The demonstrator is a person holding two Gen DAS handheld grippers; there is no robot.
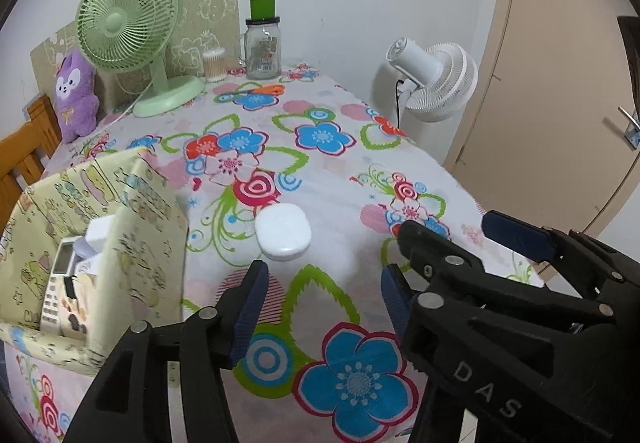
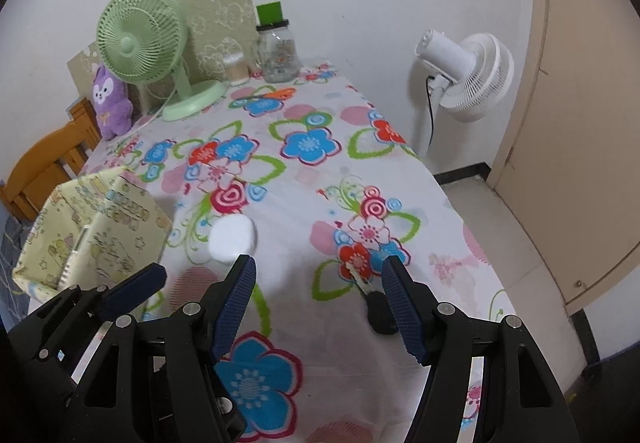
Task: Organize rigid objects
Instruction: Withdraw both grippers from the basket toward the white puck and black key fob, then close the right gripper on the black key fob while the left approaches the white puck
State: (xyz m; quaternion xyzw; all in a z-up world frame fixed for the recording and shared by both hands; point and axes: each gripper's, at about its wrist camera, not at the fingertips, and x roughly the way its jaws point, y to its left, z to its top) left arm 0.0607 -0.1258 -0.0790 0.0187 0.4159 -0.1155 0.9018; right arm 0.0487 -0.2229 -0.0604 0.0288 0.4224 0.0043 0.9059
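Left-wrist view first: white rounded case lies flat on the floral surface, just ahead of the left tongs and a little toward the left finger, with the yellow patterned box near it on the left. It looks like a smooth plastic shell with soft corners and a glossy top, so I judge it light, stiff and rather slippery; the best hold is probably across its shorter width, low on the side walls, since the domed top would let the pads slide off. The left tongs stand released, nothing between the blue pads. Inside the box a remote control and a white block already sit, which suggests the box is the collecting place. The right tongs show at the right edge, also spread apart with nothing in them

Right-wrist view: a black key fob with a pale metal key lies on the surface just inside the right finger of the right tongs, which are released and grasp nothing. The fob seems small, hard and light, the key blade thin; gripping the thicker black body should be the surer hold. The white case lies beyond the left finger, beside the box. A green fan and a glass jar stand far back, well apart
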